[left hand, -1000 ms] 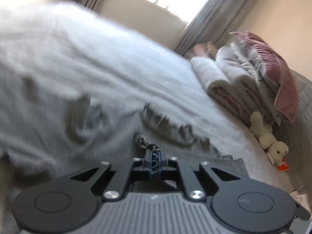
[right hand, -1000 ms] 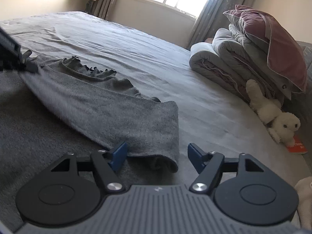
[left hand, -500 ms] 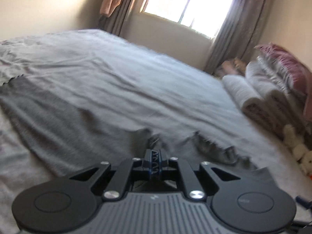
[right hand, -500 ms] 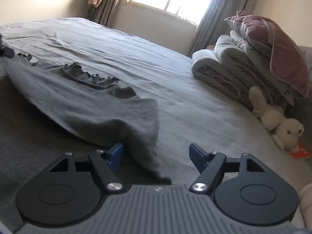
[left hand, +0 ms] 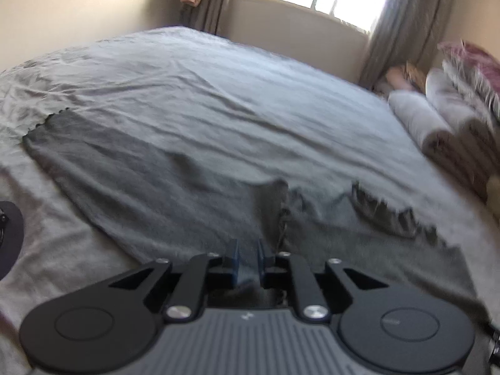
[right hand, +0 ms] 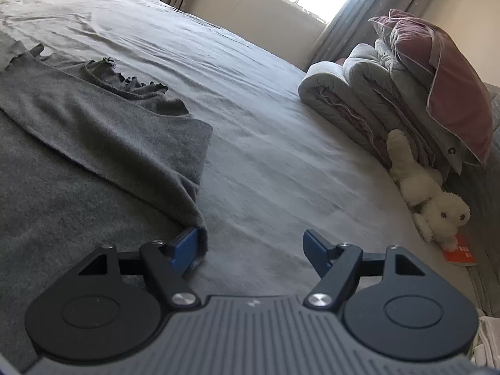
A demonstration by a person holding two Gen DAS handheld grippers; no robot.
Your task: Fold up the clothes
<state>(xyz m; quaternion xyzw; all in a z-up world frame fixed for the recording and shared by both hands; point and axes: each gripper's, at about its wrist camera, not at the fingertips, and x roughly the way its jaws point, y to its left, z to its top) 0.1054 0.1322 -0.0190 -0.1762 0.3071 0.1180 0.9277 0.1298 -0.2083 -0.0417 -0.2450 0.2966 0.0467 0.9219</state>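
Garment (left hand: 162, 168) lies flat (collar rightward), left gripper (left hand: 248, 261) fingers pinching it, right gripper (right hand: 251, 245) fingers apart.

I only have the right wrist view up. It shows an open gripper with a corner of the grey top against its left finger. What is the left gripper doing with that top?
Observer: The left gripper has its pads close together, with fabric of the grey top in the narrow gap. I can't tell whether it actually grips.
Operator: Is the top spread out on that side?
Observer: Yes. In the left wrist view it lies flat across the bed sheet and runs out to a scalloped edge at the far left.
Operator: Is there anything near that end?
Observer: A dark rounded object pokes in at the frame's left edge. It is too cut off to identify.
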